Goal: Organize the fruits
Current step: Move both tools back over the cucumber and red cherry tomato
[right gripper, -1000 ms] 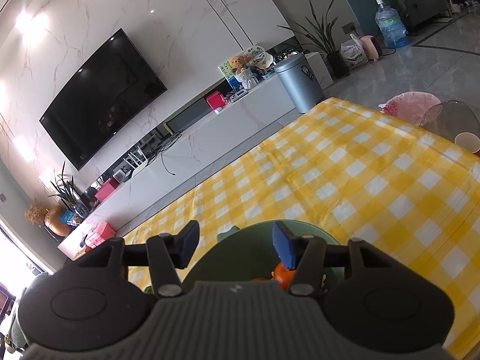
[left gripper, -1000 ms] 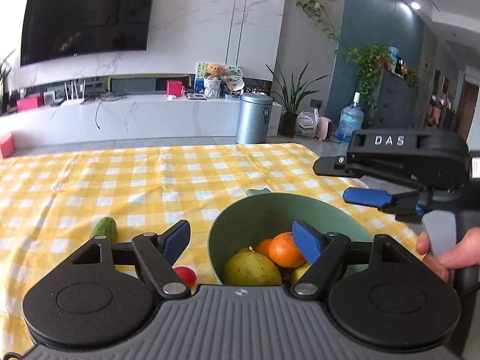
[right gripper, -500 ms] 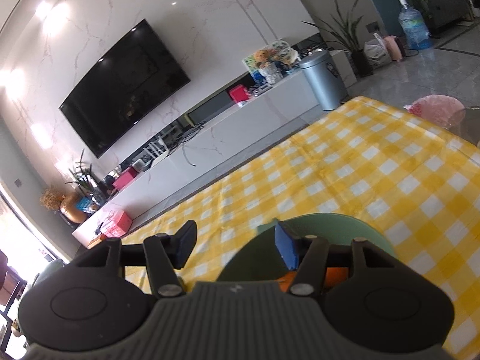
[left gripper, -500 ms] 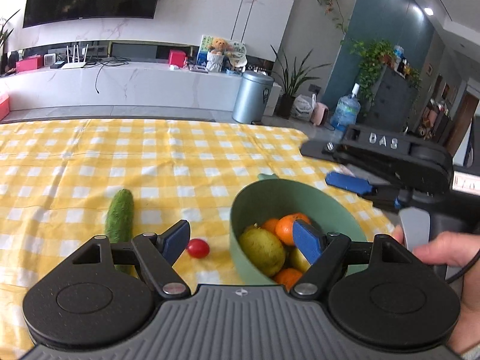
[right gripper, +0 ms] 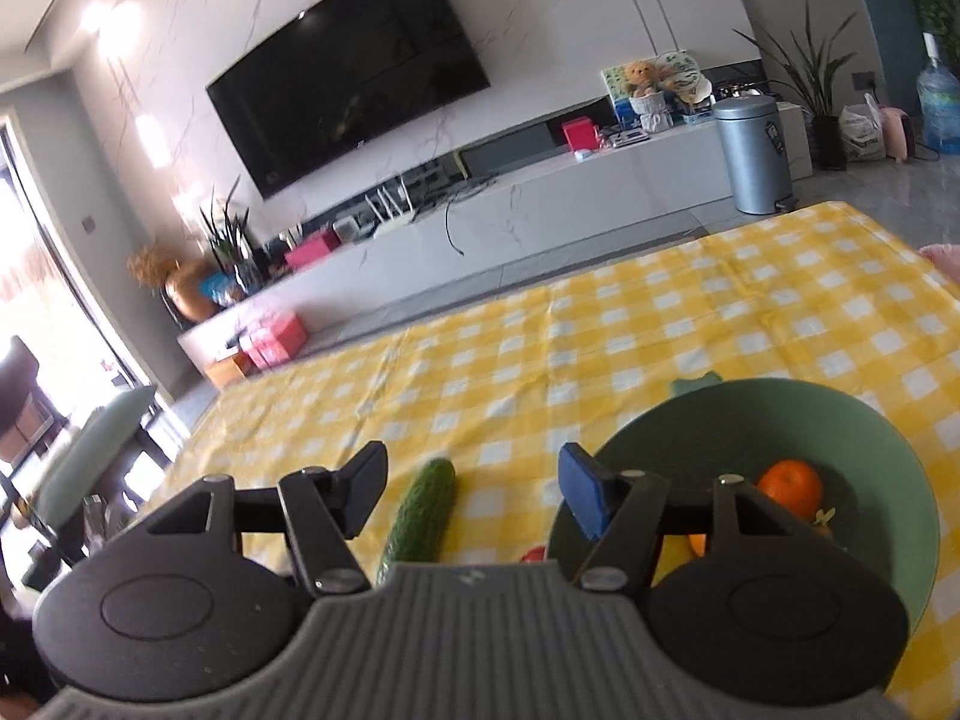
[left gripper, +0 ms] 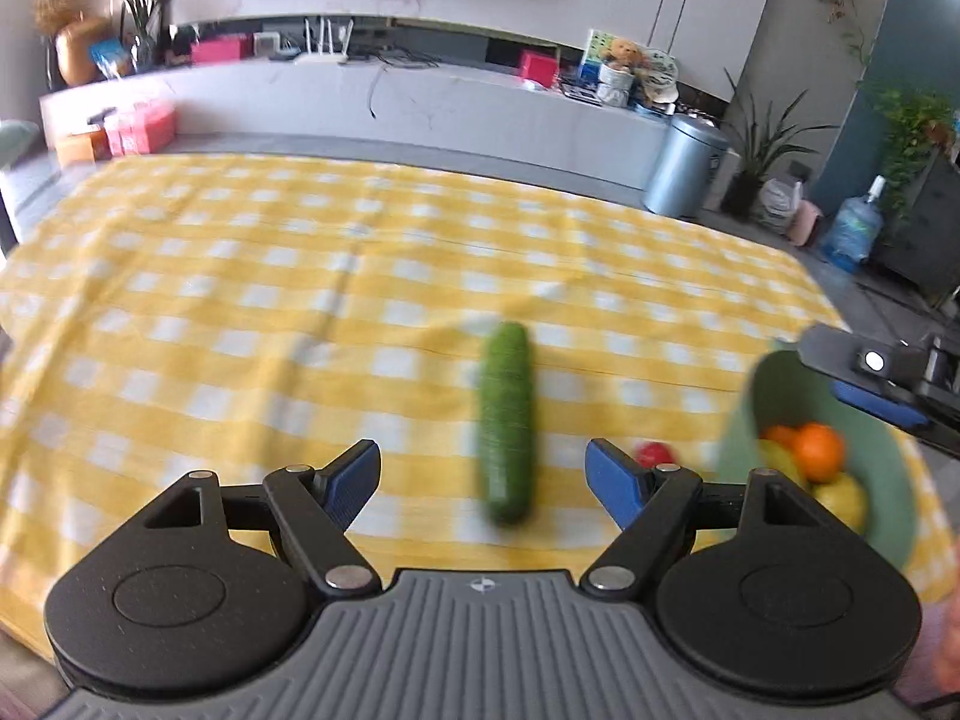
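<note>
A green cucumber (left gripper: 506, 420) lies on the yellow checked tablecloth (left gripper: 300, 300), lined up between the fingers of my open, empty left gripper (left gripper: 483, 480). A small red tomato (left gripper: 655, 454) lies just right of it. A green bowl (left gripper: 888, 516) at the right holds an orange (left gripper: 817, 450) and yellow fruit. My right gripper (right gripper: 471, 489) is open and empty; it hovers above the cucumber (right gripper: 420, 517) and the bowl (right gripper: 780, 414), and shows at the right edge of the left wrist view (left gripper: 882, 384).
The table's far edge (left gripper: 420, 165) faces a white TV bench with a television above. A grey bin (left gripper: 684, 165), plants and a water bottle stand on the floor to the right. A chair (right gripper: 90, 450) stands at the table's left.
My left gripper has swung left from the bowl to the cucumber, which now lies between its fingers. The right gripper has tilted down and turned left, so the cucumber and bowl show.
</note>
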`<state>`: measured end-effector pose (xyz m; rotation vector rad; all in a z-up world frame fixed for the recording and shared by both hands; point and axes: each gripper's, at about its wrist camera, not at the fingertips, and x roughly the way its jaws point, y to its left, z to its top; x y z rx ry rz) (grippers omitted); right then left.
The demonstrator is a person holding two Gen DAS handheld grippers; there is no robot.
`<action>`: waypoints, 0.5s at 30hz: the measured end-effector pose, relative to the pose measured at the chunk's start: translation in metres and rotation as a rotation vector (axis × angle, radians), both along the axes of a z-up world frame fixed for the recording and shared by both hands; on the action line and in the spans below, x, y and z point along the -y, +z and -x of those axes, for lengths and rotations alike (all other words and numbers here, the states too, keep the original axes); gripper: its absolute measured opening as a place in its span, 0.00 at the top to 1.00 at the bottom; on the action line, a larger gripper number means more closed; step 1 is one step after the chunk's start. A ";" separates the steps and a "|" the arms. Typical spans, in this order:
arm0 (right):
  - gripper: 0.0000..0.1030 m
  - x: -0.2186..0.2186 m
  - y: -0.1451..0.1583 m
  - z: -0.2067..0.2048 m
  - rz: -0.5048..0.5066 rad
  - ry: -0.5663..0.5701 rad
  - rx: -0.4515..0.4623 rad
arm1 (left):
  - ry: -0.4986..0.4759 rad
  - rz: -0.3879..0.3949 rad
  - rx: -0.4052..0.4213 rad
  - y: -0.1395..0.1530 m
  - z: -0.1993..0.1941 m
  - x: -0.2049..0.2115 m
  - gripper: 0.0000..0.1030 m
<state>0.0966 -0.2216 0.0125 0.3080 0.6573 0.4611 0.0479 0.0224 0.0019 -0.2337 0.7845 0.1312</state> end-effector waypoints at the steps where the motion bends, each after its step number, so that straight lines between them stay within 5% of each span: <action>1: 0.41 -0.005 -0.003 0.000 0.017 0.001 -0.008 | -0.001 -0.015 0.004 -0.003 0.000 -0.006 0.11; 8: 0.44 -0.040 -0.021 -0.003 0.170 0.028 -0.017 | -0.077 0.031 -0.016 -0.028 -0.010 -0.032 0.11; 15: 0.48 -0.054 -0.031 -0.007 0.264 0.037 -0.005 | -0.210 0.060 0.049 -0.045 -0.033 -0.012 0.11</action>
